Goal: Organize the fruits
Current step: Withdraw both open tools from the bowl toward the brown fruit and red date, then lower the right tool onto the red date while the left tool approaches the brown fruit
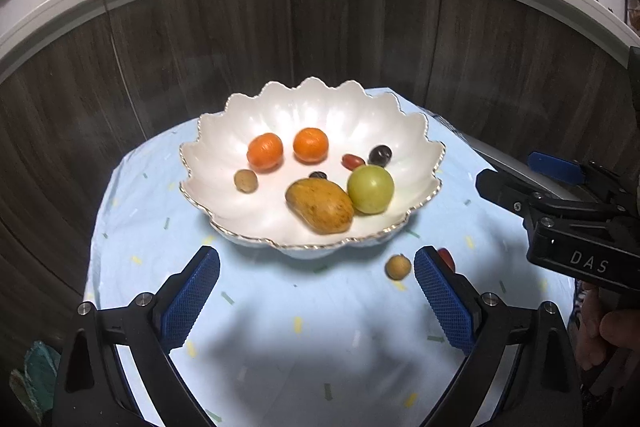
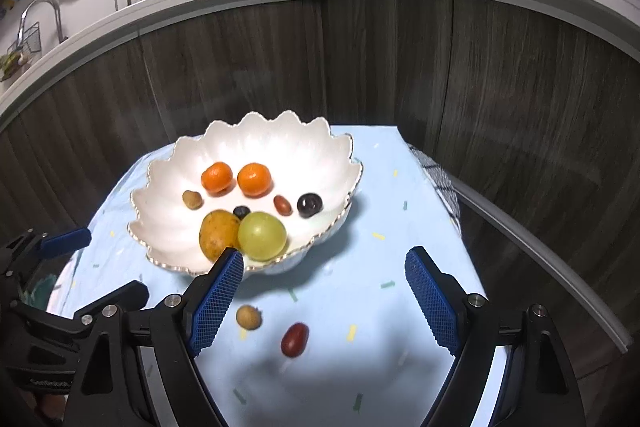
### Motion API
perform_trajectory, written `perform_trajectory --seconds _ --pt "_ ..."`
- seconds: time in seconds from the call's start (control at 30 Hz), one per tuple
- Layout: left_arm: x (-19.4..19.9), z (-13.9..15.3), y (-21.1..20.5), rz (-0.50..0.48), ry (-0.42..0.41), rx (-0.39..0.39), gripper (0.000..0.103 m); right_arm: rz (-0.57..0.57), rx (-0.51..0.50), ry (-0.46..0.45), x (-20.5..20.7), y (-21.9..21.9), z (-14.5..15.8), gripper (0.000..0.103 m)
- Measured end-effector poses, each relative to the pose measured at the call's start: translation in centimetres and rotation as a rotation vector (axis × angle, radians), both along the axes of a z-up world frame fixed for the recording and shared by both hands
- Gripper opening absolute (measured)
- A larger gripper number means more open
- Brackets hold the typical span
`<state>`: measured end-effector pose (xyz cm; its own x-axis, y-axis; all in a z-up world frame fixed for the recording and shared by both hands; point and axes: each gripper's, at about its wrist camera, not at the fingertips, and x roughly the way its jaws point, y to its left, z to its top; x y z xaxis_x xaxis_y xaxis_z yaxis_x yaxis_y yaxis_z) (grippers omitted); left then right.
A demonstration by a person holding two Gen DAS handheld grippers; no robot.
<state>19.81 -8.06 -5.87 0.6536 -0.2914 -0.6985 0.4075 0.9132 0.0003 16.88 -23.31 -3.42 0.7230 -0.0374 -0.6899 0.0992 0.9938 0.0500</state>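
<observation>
Fruits: two tangerines (image 1: 287, 149), mango (image 1: 320, 205), green apple (image 1: 370, 189) and small pieces are held in scalloped white bowl (image 1: 224, 131). Longan (image 2: 248, 316) and red jujube (image 2: 294, 339) are left on blue cloth (image 1: 280, 327). Left gripper (image 1: 316, 301) and right gripper (image 2: 324, 297) are spread wide, nothing grasped.

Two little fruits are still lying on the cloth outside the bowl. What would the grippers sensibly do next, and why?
Probably ease the right gripper, open and empty, down over the red fruit, which lies on the cloth between its fingers beside the small tan fruit. Both lie outside the white bowl.
</observation>
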Motion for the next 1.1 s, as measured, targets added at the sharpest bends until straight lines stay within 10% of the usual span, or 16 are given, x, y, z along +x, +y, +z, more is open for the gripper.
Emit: perform_trajectory --seconds 0.5,1.1 --pt "-0.8 -3.2 -2.0 -0.119 -0.001 0.016 0.085 0.036 -0.008 0.056 -1.0 0.1 -3.5 0.082" --pt "0.8 -6.1 -3.5 -0.245 0.076 0.008 0.059 0.106 0.035 0.165 0.1 0.8 -6.7 0.051"
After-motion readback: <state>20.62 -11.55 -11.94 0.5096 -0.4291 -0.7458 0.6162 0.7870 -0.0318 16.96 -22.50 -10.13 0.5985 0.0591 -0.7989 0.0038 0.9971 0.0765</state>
